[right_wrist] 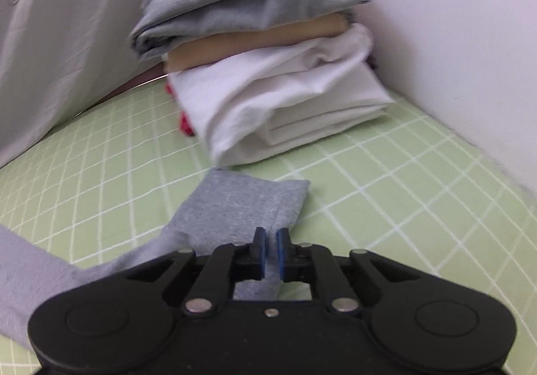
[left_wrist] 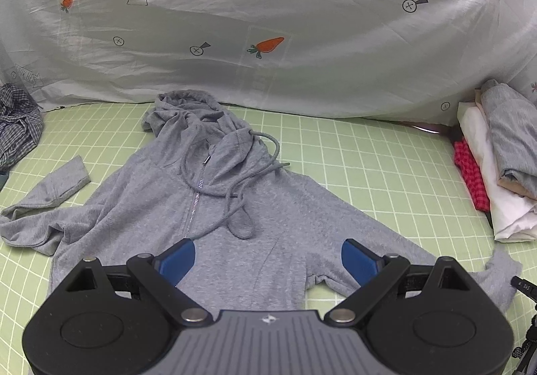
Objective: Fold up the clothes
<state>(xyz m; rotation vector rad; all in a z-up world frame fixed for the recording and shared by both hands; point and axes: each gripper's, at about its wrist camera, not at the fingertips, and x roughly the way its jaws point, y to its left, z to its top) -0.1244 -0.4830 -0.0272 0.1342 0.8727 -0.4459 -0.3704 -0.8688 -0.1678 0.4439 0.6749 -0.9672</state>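
A grey zip hoodie [left_wrist: 208,207] lies face up on the green grid sheet [left_wrist: 369,167], hood toward the far side, drawstrings loose on the chest. Its left sleeve [left_wrist: 50,193] is bent back at the left. My left gripper [left_wrist: 268,257] is open and empty, hovering over the hoodie's lower chest. My right gripper [right_wrist: 272,250] is shut on the cuff end of the hoodie's right sleeve [right_wrist: 241,207], which lies on the sheet in front of a clothes stack. That sleeve end also shows in the left wrist view [left_wrist: 500,274].
A stack of folded clothes [right_wrist: 268,73], grey, tan, white and red, sits by the white wall [right_wrist: 453,22]; it also shows in the left wrist view [left_wrist: 496,167]. A carrot-print cloth [left_wrist: 268,22] hangs behind. A crumpled checked shirt [left_wrist: 16,126] lies at the far left.
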